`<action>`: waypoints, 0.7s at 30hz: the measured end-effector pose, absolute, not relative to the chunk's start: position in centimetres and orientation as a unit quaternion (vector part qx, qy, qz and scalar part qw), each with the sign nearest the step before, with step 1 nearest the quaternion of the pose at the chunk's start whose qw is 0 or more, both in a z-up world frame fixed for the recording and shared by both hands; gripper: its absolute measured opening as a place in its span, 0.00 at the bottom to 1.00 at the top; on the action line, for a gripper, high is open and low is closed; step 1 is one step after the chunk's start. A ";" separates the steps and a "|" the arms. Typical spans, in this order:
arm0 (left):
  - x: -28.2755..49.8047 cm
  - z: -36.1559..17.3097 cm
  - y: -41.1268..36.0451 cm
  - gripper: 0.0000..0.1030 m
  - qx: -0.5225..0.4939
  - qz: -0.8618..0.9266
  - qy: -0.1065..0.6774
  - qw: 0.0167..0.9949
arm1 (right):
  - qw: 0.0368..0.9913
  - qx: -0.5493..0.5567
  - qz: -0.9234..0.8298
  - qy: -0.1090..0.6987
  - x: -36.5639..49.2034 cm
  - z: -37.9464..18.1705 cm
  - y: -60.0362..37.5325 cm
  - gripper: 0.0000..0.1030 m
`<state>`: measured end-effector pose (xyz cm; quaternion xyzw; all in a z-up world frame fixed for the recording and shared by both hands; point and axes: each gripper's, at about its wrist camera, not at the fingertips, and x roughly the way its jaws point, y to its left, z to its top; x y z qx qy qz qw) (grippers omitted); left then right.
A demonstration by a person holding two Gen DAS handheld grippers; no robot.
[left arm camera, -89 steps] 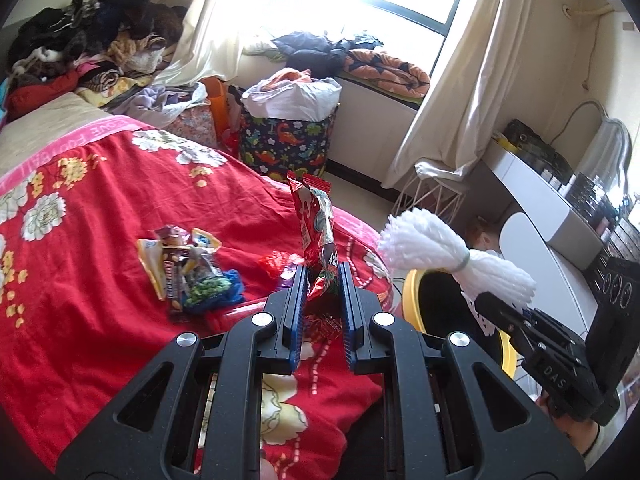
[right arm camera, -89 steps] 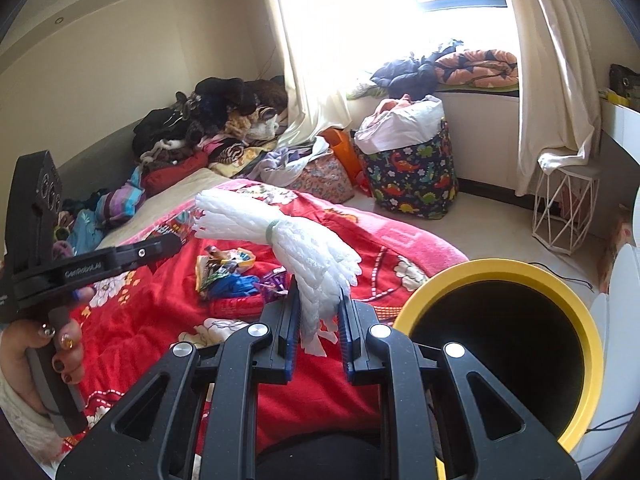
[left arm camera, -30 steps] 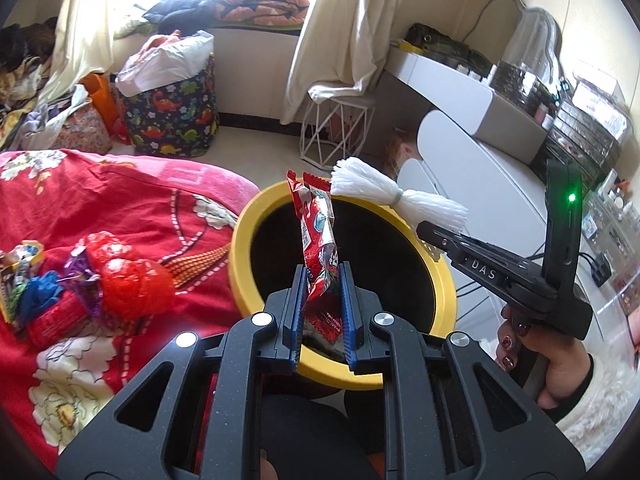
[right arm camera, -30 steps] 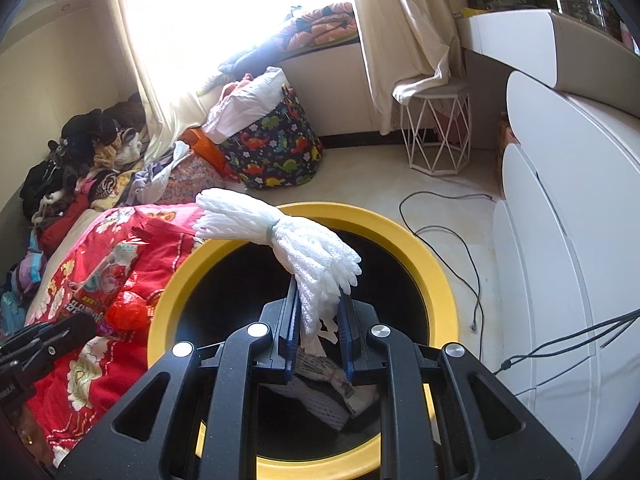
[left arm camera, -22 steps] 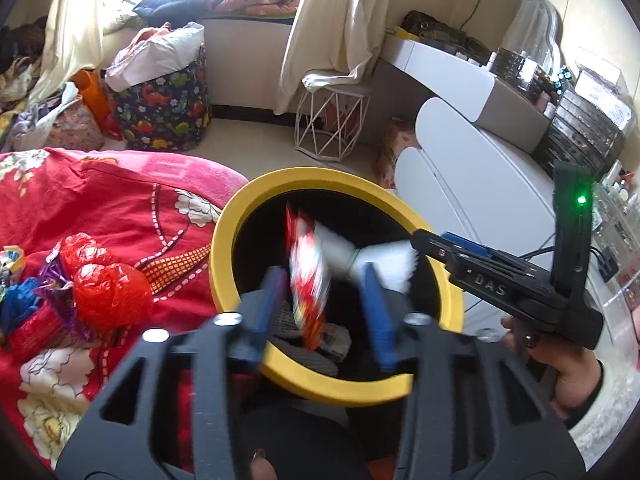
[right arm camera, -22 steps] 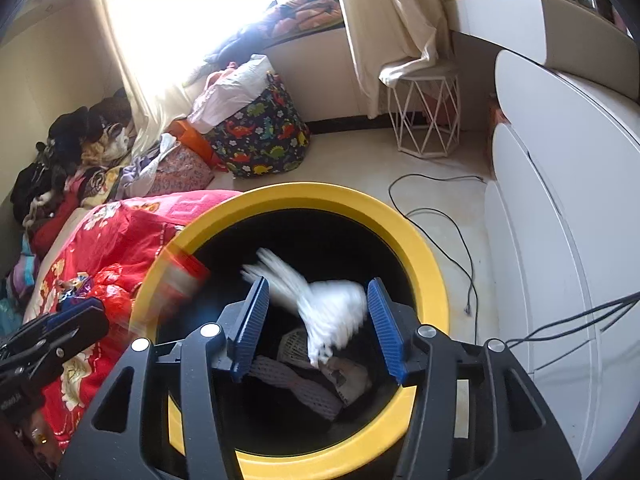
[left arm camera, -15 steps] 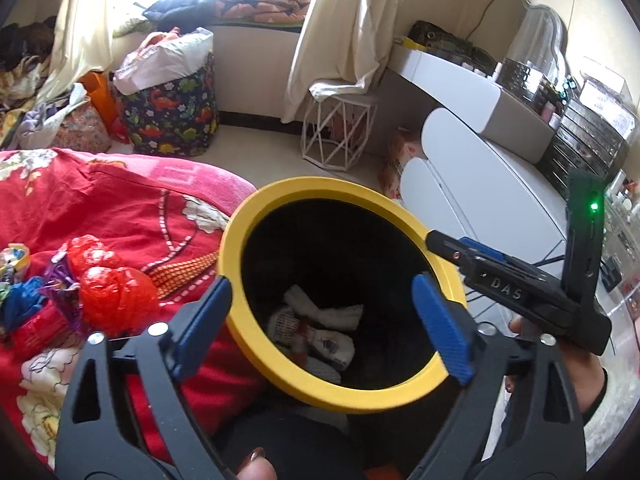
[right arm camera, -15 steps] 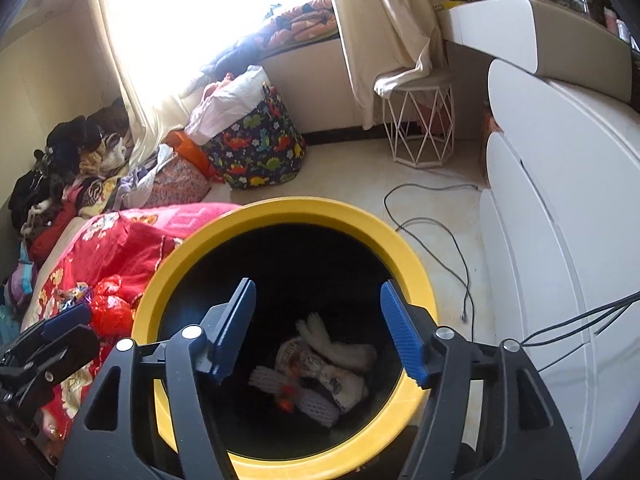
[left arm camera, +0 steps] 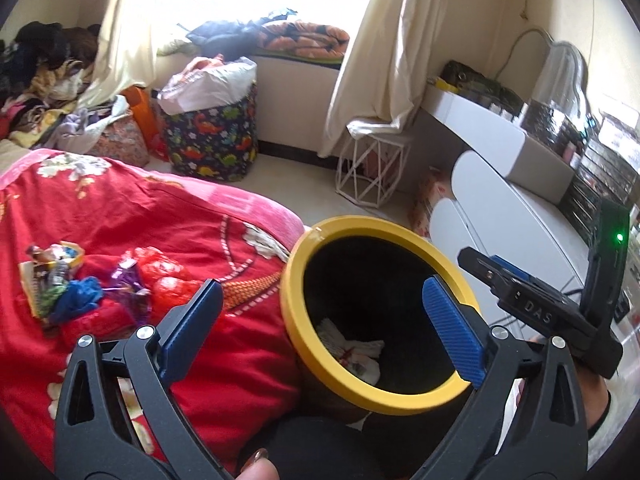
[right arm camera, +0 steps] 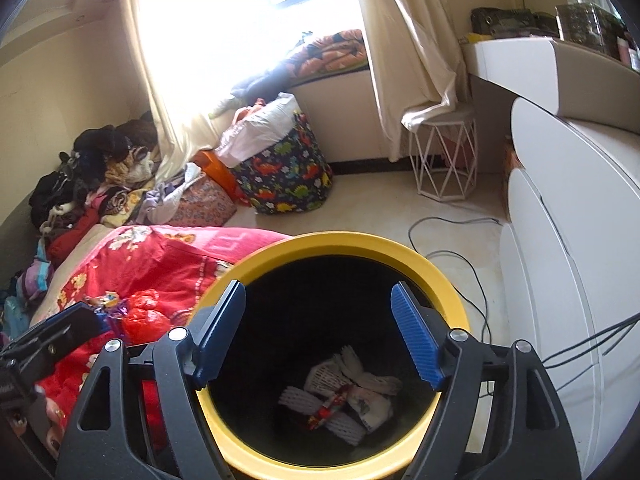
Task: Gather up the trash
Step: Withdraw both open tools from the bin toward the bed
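A black bin with a yellow rim (left arm camera: 400, 236) (right arm camera: 352, 240) stands beside the bed. White foam netting (right arm camera: 360, 376) and a red snack wrapper (right arm camera: 330, 406) lie at its bottom; the netting also shows in the left wrist view (left arm camera: 348, 346). My left gripper (left arm camera: 320, 320) is wide open and empty above the bin's left edge. My right gripper (right arm camera: 318, 332) is wide open and empty above the bin mouth; it shows in the left wrist view (left arm camera: 520, 300). More trash lies on the red blanket (left arm camera: 120, 216): red plastic bags (left arm camera: 164, 280), a blue wad (left arm camera: 80, 300), colourful wrappers (left arm camera: 52, 260).
A dinosaur-print laundry bag (left arm camera: 212, 140) and a white wire stool (left arm camera: 372, 168) stand on the floor by the window. A white curved dresser (right arm camera: 560, 240) is at the right. Cables (right arm camera: 452, 240) lie on the floor. Clothes (right arm camera: 88, 176) are piled at the bed's far end.
Both grippers opened over the bin; the red snack wrapper and the white foam netting dropped in. Both grippers have since pulled back a little, jaws spread wide.
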<state>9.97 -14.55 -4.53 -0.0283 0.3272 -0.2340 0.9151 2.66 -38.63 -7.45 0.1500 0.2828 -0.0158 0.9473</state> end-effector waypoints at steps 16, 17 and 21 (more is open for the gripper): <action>9.8 -2.2 -9.6 0.89 -0.052 -0.169 0.285 0.942 | 0.961 0.116 0.063 0.243 2.1 -4.8 -33.2 0.76; 9.8 -2.2 -9.3 0.89 -0.053 -0.167 0.284 0.943 | 0.961 0.112 0.069 0.242 2.1 -4.8 -32.7 0.77; 10.0 -2.0 -8.0 0.89 -0.061 -0.153 0.281 0.945 | 0.960 0.101 0.087 0.246 2.4 -4.7 -31.1 0.77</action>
